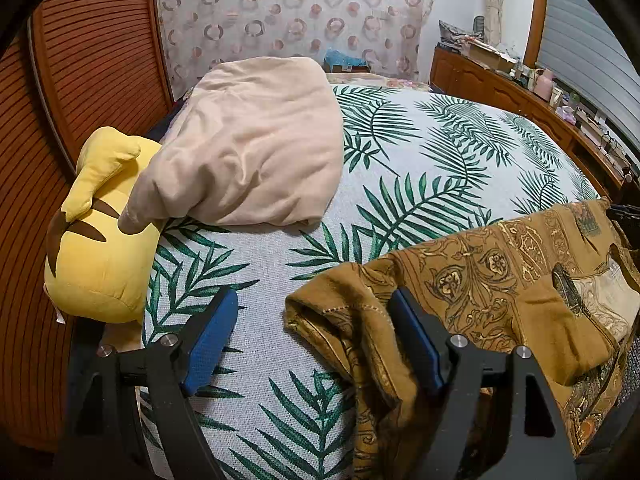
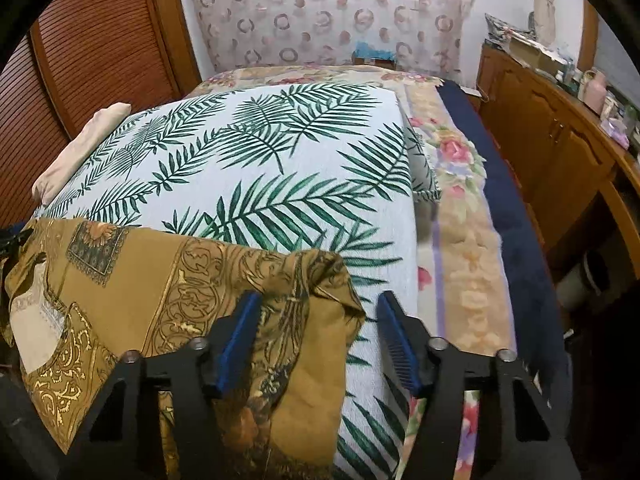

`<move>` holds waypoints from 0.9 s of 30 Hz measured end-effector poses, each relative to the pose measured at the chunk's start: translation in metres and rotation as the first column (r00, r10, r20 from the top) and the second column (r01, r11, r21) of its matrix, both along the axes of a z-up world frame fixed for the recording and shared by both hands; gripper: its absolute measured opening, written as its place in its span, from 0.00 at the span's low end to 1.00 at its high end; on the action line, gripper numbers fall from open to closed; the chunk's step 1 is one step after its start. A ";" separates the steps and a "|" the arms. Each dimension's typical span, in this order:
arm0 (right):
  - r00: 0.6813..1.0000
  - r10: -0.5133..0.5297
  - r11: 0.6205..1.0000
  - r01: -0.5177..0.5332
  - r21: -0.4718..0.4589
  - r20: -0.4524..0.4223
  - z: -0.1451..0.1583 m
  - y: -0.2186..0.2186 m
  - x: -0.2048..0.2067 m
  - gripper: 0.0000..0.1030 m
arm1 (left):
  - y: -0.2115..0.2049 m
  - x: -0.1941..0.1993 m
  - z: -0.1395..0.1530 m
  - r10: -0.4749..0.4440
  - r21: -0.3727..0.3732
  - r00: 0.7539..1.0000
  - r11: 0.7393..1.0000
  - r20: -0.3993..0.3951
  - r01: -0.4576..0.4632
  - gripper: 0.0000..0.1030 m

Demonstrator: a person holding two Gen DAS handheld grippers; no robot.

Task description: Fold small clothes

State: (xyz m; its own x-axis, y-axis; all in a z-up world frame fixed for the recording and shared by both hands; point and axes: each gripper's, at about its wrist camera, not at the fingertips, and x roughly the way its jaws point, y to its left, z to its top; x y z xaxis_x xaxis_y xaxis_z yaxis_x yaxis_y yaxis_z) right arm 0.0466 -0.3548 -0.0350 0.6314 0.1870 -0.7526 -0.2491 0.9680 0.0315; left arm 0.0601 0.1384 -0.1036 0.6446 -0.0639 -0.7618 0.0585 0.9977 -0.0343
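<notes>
A mustard-brown patterned garment (image 1: 500,280) lies crumpled along the near edge of the leaf-print bed cover (image 1: 440,152). My left gripper (image 1: 316,320) stands open over the garment's left end. Its right finger rests on the cloth and its left finger is over bare cover. In the right wrist view the same garment (image 2: 140,280) fills the lower left. My right gripper (image 2: 318,336) is open around the garment's right corner. The left pad (image 2: 240,340) is against the cloth, and the right pad (image 2: 400,344) stands apart from it, over the cover.
A folded beige cloth (image 1: 256,148) lies at the cover's far left, partly over a yellow plush toy (image 1: 96,248). Slatted wooden doors (image 1: 80,80) stand to the left. A floral blanket (image 2: 452,216) and a cluttered wooden cabinet (image 2: 540,140) run along the right.
</notes>
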 end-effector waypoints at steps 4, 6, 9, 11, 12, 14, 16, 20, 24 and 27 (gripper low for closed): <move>0.999 0.038 0.999 -0.037 -0.017 0.006 -0.002 0.009 -0.006 0.36 | 0.000 0.000 0.000 0.000 0.000 1.000 1.000 0.000 0.000 0.77; 0.998 0.060 0.998 -0.060 0.001 0.002 -0.002 0.009 -0.008 0.18 | 0.000 0.000 0.000 -0.002 -0.001 1.000 1.000 -0.001 0.002 0.77; 0.996 0.083 0.996 -0.083 0.010 0.008 -0.001 0.008 -0.014 0.12 | 0.000 0.002 0.000 -0.010 -0.014 1.000 1.000 -0.003 0.010 0.75; 0.996 0.084 0.996 -0.085 0.018 0.014 -0.001 0.006 -0.017 0.10 | -0.002 0.001 0.000 -0.029 -0.011 1.000 1.000 0.003 0.029 0.68; 0.996 0.084 0.996 -0.084 0.022 0.017 0.000 0.005 -0.020 0.09 | -0.003 -0.001 0.000 -0.041 -0.015 0.999 0.999 0.007 0.041 0.63; 0.996 0.083 0.996 -0.083 0.024 0.026 0.001 0.006 -0.023 0.09 | -0.006 -0.002 0.001 -0.057 -0.017 0.998 0.998 0.012 0.057 0.53; 0.995 0.088 0.996 -0.089 0.025 0.044 0.005 0.007 -0.029 0.08 | -0.009 -0.004 0.002 -0.072 -0.017 0.997 0.997 0.012 0.072 0.43; 0.990 0.092 0.994 -0.098 0.053 0.107 0.019 0.009 -0.047 0.07 | -0.013 -0.008 0.006 -0.112 -0.074 0.994 0.991 0.008 0.112 0.17; 0.977 0.103 0.990 -0.118 0.073 0.188 0.041 0.012 -0.073 0.07 | -0.019 -0.025 0.028 -0.122 -0.097 0.989 0.987 0.086 0.130 0.13; 0.954 0.102 0.990 -0.126 0.066 0.282 0.063 0.014 -0.101 0.06 | -0.023 -0.046 0.065 -0.117 -0.119 0.974 0.983 0.192 0.142 0.13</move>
State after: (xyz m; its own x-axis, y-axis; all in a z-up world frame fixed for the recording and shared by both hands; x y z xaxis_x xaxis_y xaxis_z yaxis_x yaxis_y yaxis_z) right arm -0.0540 -0.3407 0.0275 0.7838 0.3242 -0.5296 -0.3681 0.9295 0.0242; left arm 0.0141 0.1159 -0.0382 0.7524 -0.2476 -0.6104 0.2042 0.9687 -0.1412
